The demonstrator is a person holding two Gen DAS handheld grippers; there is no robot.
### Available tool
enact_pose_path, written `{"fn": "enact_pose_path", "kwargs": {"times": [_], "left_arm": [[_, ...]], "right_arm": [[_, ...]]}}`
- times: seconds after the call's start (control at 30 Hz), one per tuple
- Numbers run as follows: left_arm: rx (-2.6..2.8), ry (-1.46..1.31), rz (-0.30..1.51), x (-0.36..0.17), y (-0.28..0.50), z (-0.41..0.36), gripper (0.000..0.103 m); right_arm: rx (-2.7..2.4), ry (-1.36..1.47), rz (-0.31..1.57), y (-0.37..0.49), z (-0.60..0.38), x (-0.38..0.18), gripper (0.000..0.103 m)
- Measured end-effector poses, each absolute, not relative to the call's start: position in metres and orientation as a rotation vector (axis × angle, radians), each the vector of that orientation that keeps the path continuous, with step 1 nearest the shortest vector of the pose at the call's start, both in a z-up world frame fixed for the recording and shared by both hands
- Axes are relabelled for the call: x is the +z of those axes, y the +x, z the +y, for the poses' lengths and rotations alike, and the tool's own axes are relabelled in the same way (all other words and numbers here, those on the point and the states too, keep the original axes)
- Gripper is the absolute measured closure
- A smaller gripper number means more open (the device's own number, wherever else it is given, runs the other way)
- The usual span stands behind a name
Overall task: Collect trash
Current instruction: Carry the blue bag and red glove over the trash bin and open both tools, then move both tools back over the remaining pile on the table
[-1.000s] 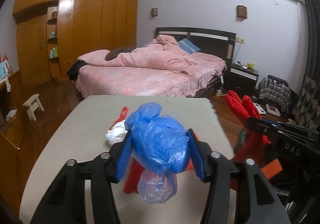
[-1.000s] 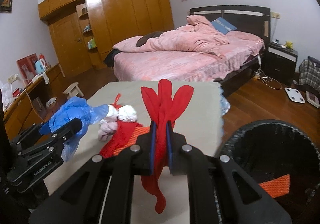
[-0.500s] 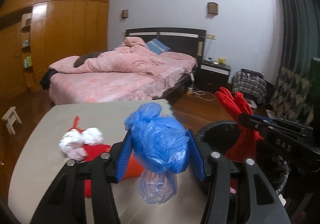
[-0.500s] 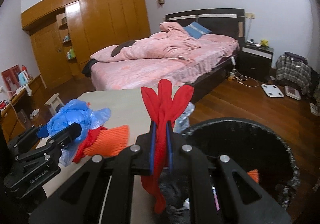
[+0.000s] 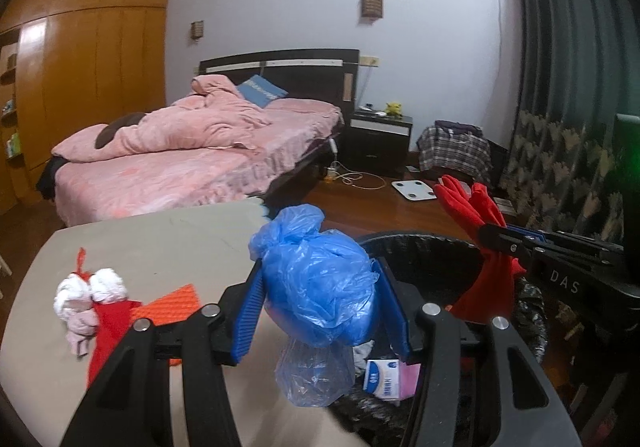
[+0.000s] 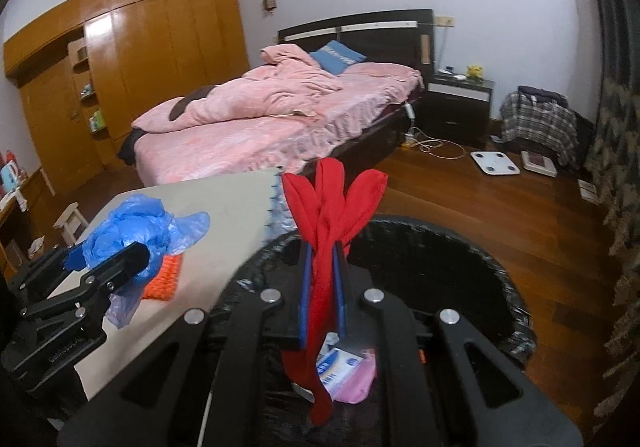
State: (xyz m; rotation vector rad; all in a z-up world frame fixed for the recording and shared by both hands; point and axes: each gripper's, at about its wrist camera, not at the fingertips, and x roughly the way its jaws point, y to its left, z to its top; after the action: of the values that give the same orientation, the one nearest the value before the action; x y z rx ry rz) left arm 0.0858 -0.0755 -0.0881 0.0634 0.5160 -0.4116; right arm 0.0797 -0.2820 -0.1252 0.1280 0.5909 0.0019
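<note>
My left gripper (image 5: 320, 283) is shut on a crumpled blue plastic bag (image 5: 320, 279) and holds it over the near rim of the black bin (image 5: 424, 247), at the table's right edge. My right gripper (image 6: 323, 267) is shut on a red cloth (image 6: 328, 215) that hangs down over the bin (image 6: 460, 247). In the right wrist view the blue bag (image 6: 136, 223) shows at the left, above the table. In the left wrist view the red cloth (image 5: 472, 215) shows at the right, over the bin's far side. A white and pink packet (image 5: 388, 379) lies inside the bin.
On the beige table (image 5: 160, 239) lie a white-and-pink wad of cloth (image 5: 88, 295), a red cloth (image 5: 106, 331) and an orange mesh piece (image 5: 168, 299). A pink bed (image 5: 192, 151) stands behind the table. A nightstand (image 5: 380, 143) and a scale (image 5: 414, 189) are on the wooden floor.
Both grippers have swung right with their loads, from over the table to over the black bin. The trash left on the table has slid to the left of both views.
</note>
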Motion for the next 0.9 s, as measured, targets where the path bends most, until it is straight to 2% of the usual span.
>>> {"fn": "enact_pose_path", "kwargs": {"times": [0.53, 0.63, 0.73, 0.77, 0.83, 0.9], "left_arm": [[-0.511, 0.104, 0.549, -0.107, 0.093, -0.132, 0.05], [-0.528, 0.107, 0.562, -0.109, 0.095, -0.136, 0.045], [-0.546, 0.102, 0.585, -0.112, 0.097, -0.135, 0.033], [-0.543, 0.102, 0.583, -0.112, 0.096, -0.134, 0.032], [-0.536, 0.102, 0.581, -0.111, 0.097, -0.131, 0.028], [-0.527, 0.098, 0.579, -0.111, 0.097, -0.127, 0.023]], "right_arm": [[-0.088, 0.152, 0.618, 0.066, -0.318, -0.143, 0.092], [-0.105, 0.154, 0.62, 0.064, -0.321, -0.144, 0.09], [-0.128, 0.155, 0.626, 0.063, -0.325, -0.146, 0.08], [-0.136, 0.158, 0.626, 0.063, -0.326, -0.147, 0.072], [-0.145, 0.163, 0.623, 0.062, -0.328, -0.147, 0.066], [-0.155, 0.163, 0.616, 0.061, -0.328, -0.146, 0.049]]}}
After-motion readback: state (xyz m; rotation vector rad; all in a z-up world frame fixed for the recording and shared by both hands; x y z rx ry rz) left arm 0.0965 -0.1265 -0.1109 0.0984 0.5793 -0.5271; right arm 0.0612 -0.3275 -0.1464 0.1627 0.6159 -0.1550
